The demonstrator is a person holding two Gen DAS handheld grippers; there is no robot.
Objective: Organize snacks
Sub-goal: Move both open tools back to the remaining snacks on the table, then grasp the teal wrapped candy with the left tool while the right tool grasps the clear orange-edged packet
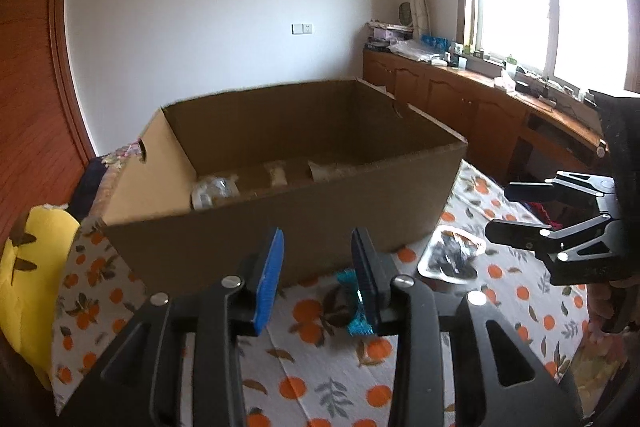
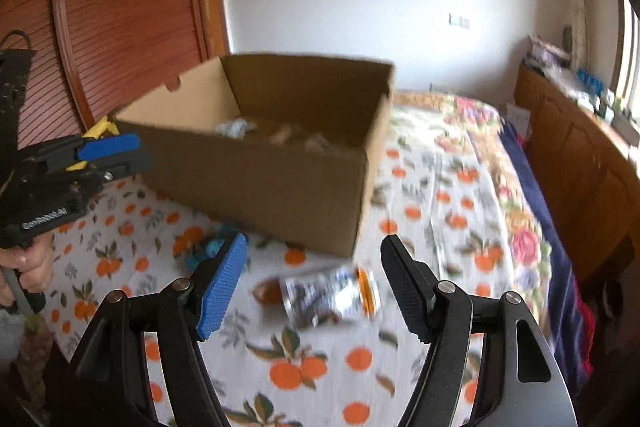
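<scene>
Here, writing: the left claw's body carries small white lettering in the right wrist view, too blurred to read; the snack packets show print but no legible brand.
Left claw [image 1: 316, 279]: narrowly parted, nothing between its blue pad and its dark pad; it hangs above the bed sheet, close to the box's near wall.
Right claw [image 2: 316, 283]: spread wide, nothing gripped; it hovers over the sheet.
Silver snack packet [image 2: 332, 293]: lies flat on the sheet, black-and-white print with an orange end, seen right between the right claw's fingers, apart from both pads; motion blur hides finer detail.
Teal-ended packet [image 1: 354, 301]: on the sheet just beside the left claw's dark pad, near the foot of the box; touching or not cannot be told.
Cardboard box [image 1: 288, 227]: open-topped, standing on the bed beyond both claws; a clear crinkled wrapper [image 1: 214, 193] and pale packets lie on its floor.
Bed sheet [image 2: 304, 363]: white, printed with oranges and leaves.
Yellow plush [image 1: 28, 267]: at the bed's left edge, beside the box.
</scene>
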